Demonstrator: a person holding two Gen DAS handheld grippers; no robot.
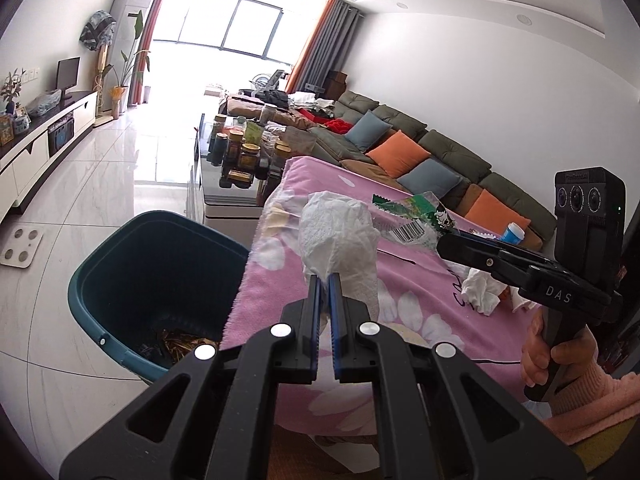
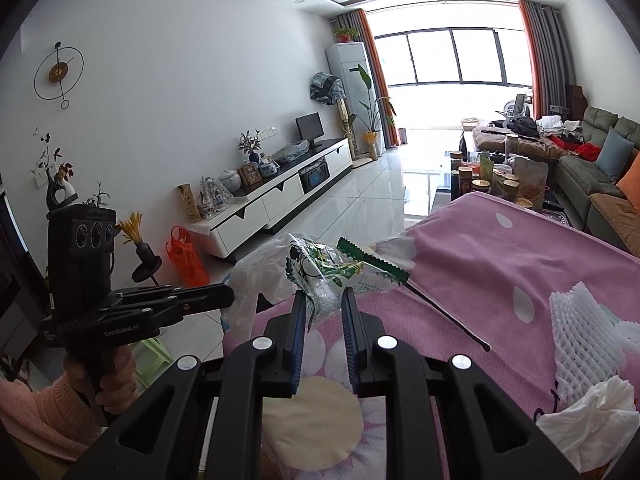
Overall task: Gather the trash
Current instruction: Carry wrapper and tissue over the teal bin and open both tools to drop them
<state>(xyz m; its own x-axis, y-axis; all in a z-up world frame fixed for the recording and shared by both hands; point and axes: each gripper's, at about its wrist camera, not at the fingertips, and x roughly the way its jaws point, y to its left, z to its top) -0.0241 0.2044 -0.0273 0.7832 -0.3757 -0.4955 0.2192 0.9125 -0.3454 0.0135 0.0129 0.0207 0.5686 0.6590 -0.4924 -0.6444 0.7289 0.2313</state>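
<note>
Left wrist view: the left gripper (image 1: pixel 325 280) has its jaws pinched nearly together on a crumpled white tissue (image 1: pixel 340 236), which bulges up and forward from the fingertips. Below and to the left of those fingertips stands a teal trash bin (image 1: pixel 94 280), with some scraps lying at its bottom; the tissue hangs over the edge of the pink flowered cloth (image 1: pixel 420 280), just to the right of the bin's rim. To the right, the right gripper (image 1: pixel 442 244) reaches in, held by a hand (image 1: pixel 540 356) in a pink sleeve, and grips a green and white snack wrapper (image 1: pixel 416 220) with a barcode on it. Another crumpled tissue (image 1: pixel 482 290) lies on the cloth under that gripper.

In the right wrist view the right gripper (image 2: pixel 324 294) has its jaws narrowly apart, clamped on the wrapper (image 2: pixel 320 268), which sticks up ahead of the fingertips. The left gripper (image 2: pixel 232 296) comes in from the left with the white tissue (image 2: pixel 260 272) at its tip. To the right of the fingers, a white foam net (image 2: pixel 584 336) and a crumpled tissue (image 2: pixel 592 412) rest on the cloth (image 2: pixel 500 260)
</note>
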